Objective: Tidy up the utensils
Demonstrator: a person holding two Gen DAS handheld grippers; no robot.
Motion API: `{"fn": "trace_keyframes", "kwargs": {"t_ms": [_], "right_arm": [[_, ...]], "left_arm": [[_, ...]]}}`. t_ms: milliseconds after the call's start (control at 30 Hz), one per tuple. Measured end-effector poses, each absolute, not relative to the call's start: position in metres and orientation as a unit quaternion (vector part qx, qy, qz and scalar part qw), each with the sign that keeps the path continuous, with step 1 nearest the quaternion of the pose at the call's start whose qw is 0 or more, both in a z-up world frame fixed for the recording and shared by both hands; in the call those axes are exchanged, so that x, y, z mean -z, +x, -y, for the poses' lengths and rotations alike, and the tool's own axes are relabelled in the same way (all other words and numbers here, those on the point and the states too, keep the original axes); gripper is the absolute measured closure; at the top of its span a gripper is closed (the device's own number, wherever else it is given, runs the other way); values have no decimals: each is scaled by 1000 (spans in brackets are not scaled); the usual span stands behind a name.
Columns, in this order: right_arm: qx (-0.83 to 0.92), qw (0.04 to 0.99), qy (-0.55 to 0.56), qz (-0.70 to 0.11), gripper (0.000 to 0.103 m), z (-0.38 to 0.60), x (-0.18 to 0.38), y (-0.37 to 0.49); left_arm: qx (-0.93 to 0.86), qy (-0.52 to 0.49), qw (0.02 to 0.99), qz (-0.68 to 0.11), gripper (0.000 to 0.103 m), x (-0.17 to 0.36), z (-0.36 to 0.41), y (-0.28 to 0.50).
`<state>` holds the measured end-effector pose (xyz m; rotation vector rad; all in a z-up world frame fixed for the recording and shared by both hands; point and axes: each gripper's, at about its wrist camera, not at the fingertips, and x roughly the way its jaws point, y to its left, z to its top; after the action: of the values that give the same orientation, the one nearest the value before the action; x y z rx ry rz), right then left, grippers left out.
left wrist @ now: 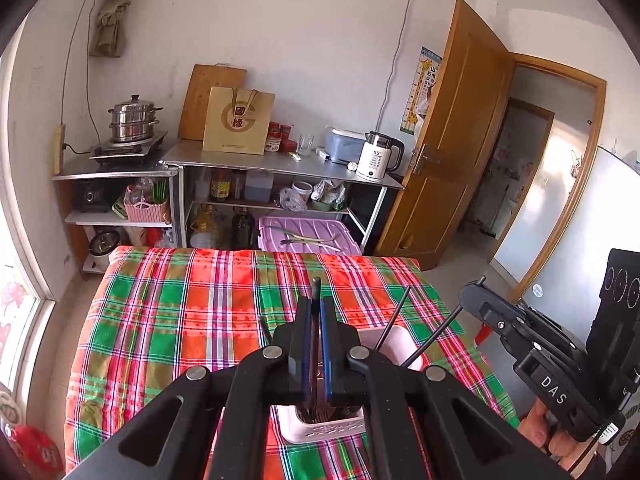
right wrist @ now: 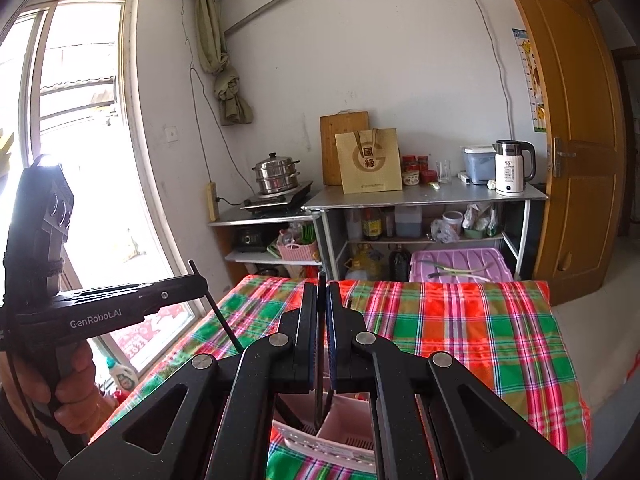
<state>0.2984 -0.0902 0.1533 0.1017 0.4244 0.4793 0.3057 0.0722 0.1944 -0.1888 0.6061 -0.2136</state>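
— Grippers?
— My left gripper (left wrist: 316, 312) is clenched on a dark chopstick (left wrist: 317, 286) above the white holder (left wrist: 320, 426) on the plaid cloth (left wrist: 160, 320).
— Right one?
— My right gripper (right wrist: 322, 300) pinches another chopstick (right wrist: 319, 396), its tip down in the holder (right wrist: 344, 420).

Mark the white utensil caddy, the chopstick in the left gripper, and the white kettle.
white plastic utensil caddy (left wrist: 320, 430): left wrist view, perforated front wall.
thin dark chopstick (left wrist: 317, 286): left wrist view, tip above the gripper fingers.
white electric kettle (right wrist: 509, 174): right wrist view, body front.
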Motion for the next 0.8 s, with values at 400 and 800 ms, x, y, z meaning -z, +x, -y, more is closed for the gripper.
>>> {"fn": "trace_keyframes", "kwargs": {"t_ms": [400,800], "right_arm": [[-243,941,35,-232,91,89,-141,294],[-241,948,51,-203,88,122,-155,255]], "left_arm": [[95,-92,945,-299,90,-182,-75,295],[100,-84,958,-254,81,-205,-67,243]]}}
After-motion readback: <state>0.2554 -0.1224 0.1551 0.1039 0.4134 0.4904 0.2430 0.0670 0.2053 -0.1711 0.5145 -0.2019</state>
